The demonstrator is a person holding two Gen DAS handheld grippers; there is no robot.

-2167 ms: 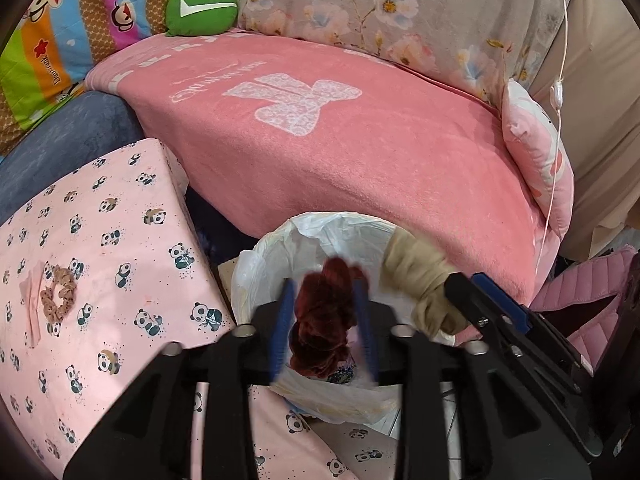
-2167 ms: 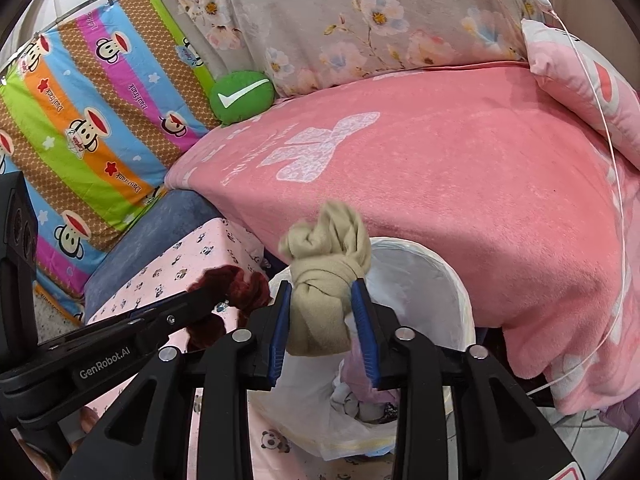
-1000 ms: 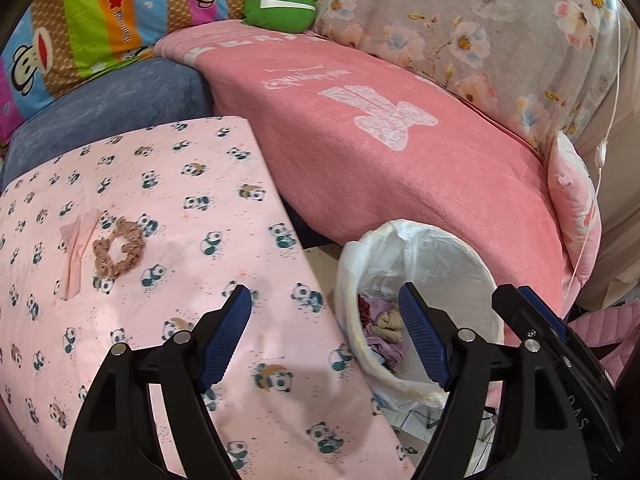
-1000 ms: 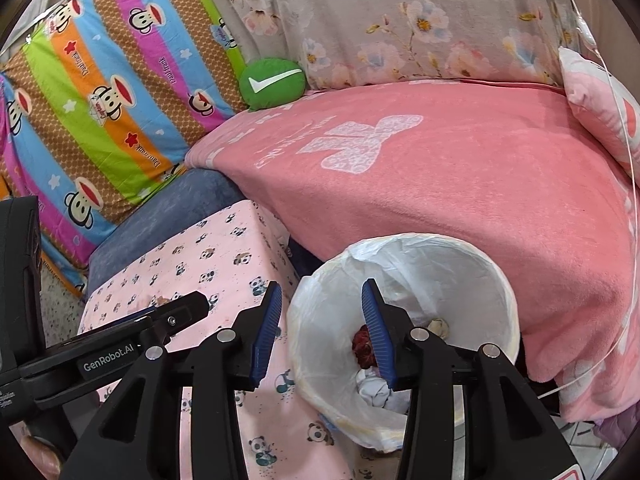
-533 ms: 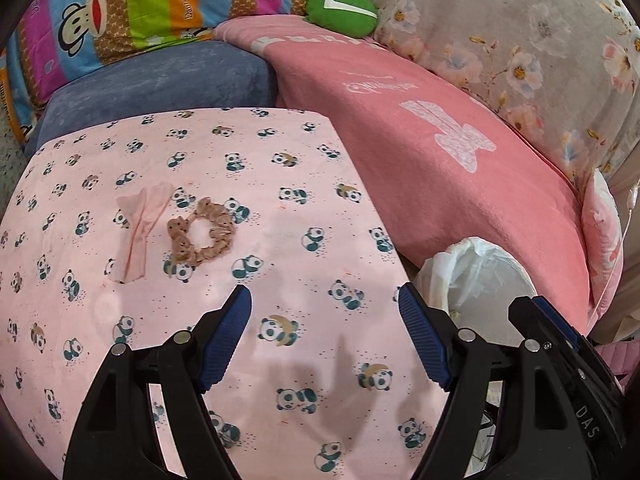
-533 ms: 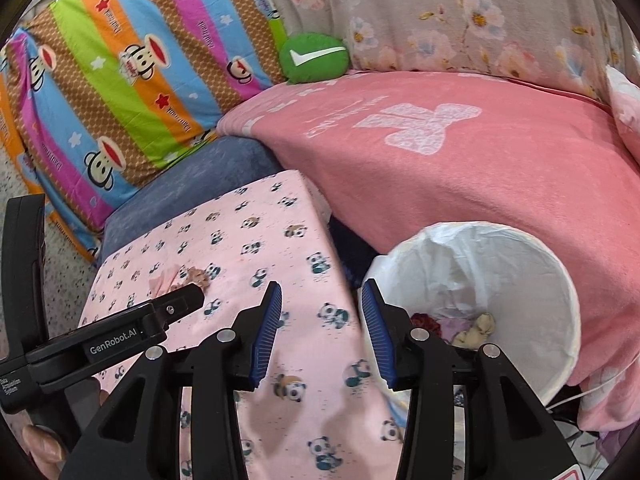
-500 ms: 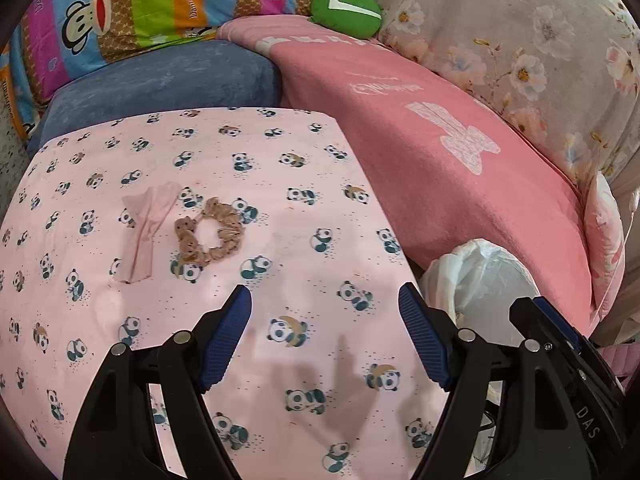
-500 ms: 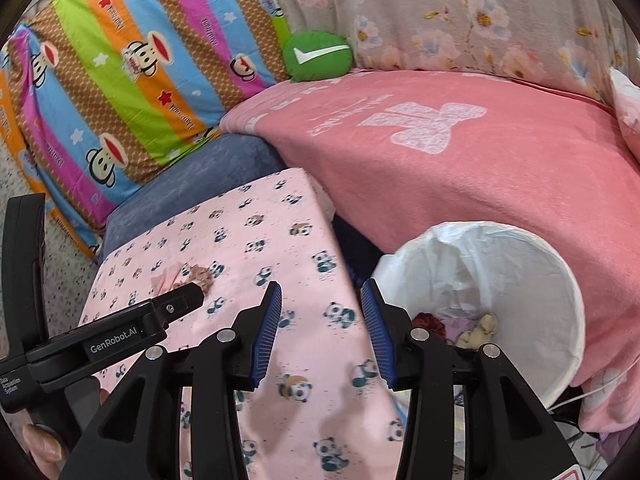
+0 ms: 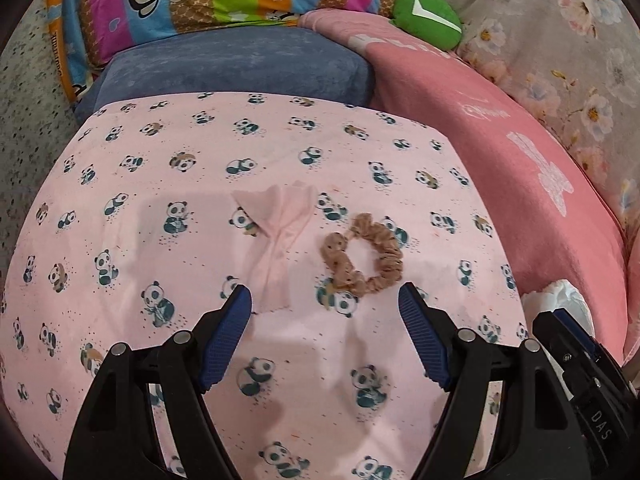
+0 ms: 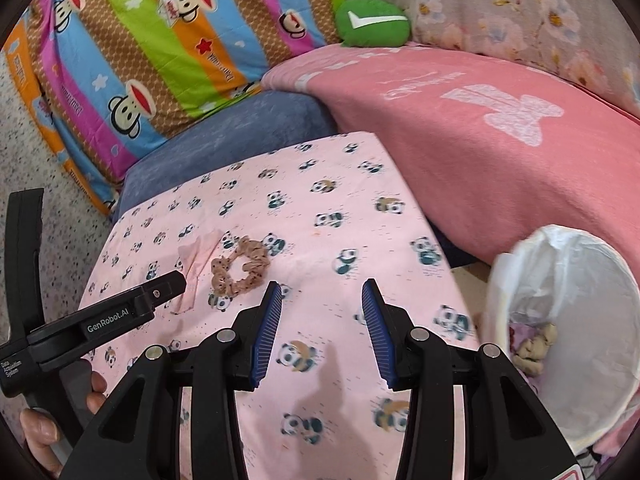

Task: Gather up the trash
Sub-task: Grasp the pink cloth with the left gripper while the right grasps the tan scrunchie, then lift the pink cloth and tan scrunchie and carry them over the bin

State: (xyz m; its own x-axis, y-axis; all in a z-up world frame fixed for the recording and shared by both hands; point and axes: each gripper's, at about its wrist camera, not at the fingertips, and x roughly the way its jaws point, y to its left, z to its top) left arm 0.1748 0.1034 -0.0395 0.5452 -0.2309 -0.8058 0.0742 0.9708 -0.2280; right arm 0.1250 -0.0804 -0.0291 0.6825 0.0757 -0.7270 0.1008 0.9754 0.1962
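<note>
My left gripper [image 9: 324,304] gapes wide and empty above a tan fabric scrunchie [image 9: 362,260] and a pale pink cloth strip [image 9: 280,236] lying side by side on the panda-print pink sheet [image 9: 160,184]. My right gripper [image 10: 322,300] is also spread and empty. Only its view shows the white-lined bin [image 10: 576,280] beside the pink blanket [image 10: 480,140].

both grippers empty, jaws apart

left gripper [image 9: 325,308] held low and level, blue-padded fingers [image 9: 226,334] spread wide, nothing between them. right gripper [image 10: 322,320] alongside, its fingers [image 10: 266,330] parted less widely, also holding nothing. in the right wrist view the left gripper's black body reaches in from the lower left, with the person's left hand [image 10: 42,432] wrapped round its handle, fingertips showing.
</note>
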